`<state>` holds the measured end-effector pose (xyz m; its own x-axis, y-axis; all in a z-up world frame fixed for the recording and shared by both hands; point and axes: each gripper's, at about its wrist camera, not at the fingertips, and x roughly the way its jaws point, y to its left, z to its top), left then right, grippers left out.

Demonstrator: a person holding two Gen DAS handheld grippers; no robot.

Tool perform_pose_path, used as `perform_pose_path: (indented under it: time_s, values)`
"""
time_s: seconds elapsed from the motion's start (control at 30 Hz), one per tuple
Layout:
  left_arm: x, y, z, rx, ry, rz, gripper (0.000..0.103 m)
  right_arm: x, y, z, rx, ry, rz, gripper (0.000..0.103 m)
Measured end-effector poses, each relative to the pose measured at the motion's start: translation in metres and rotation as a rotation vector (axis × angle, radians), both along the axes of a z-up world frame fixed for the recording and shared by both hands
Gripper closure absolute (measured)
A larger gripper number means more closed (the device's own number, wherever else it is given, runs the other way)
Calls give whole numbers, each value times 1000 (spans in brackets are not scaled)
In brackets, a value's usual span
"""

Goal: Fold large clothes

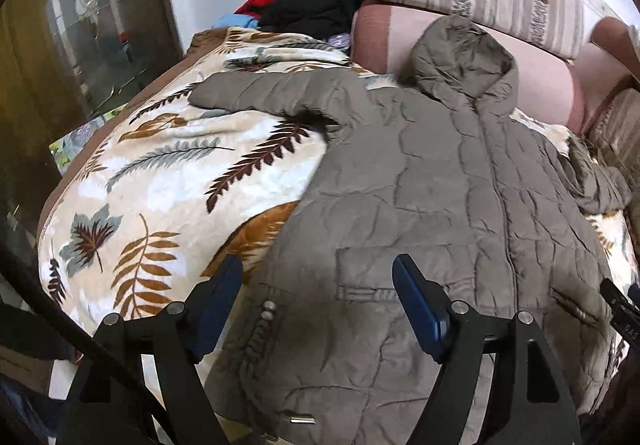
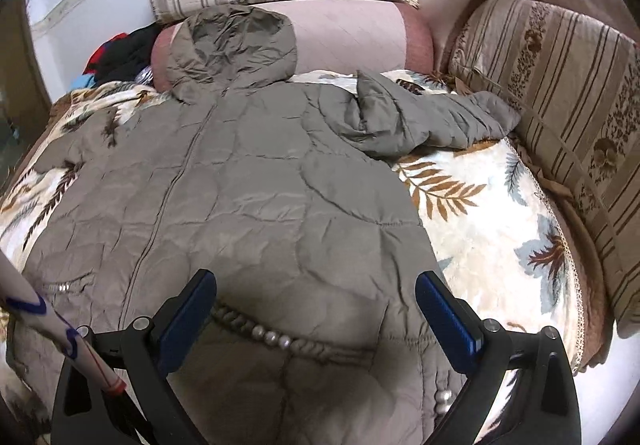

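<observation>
I see a grey-brown quilted hooded puffer jacket lying flat, front side up and zipped, on the bed with a cream blanket printed with brown and grey leaves. Its hood rests against the pink bolster cushion at the head edge of the bed. One sleeve is stretched out toward the left edge of the bed, the other sleeve lies crumpled toward the striped beige cushion at the right edge. My left gripper hovers above the lower hem area, jaws released and holding nothing. My right gripper hovers also above the hem, near a row of pearl beads, jaws spread wide and empty. A pile of black, red and blue clothes lies at the far corner.
</observation>
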<state>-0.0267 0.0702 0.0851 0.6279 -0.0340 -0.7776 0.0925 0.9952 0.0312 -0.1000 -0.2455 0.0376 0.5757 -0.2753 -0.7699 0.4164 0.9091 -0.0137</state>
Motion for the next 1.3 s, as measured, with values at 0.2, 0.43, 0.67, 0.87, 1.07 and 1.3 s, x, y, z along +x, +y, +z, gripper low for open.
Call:
perform_pose_path:
  time_s: [0.2, 0.43, 0.67, 0.87, 1.07, 1.3]
  values:
    - [-5, 1, -4, 4, -6, -6, 27, 1, 21, -2, -7, 29, 44, 1]
    - [-2, 14, -11, -16, 15, 32, 26, 7, 47, -3, -22, 43, 119, 1]
    - [-14, 32, -11, -29, -27, 95, 26, 18, 67, -14, -25, 84, 195, 1]
    - [-14, 38, -13, -42, -37, 120, 26, 20, 77, -20, -32, 96, 220, 1]
    - [-16, 38, -8, -46, -69, 142, 26, 20, 73, -21, -27, 93, 207, 1]
    - [-20, 30, -3, -24, -86, 165, 26, 17, 64, -23, 12, 73, 197, 1]
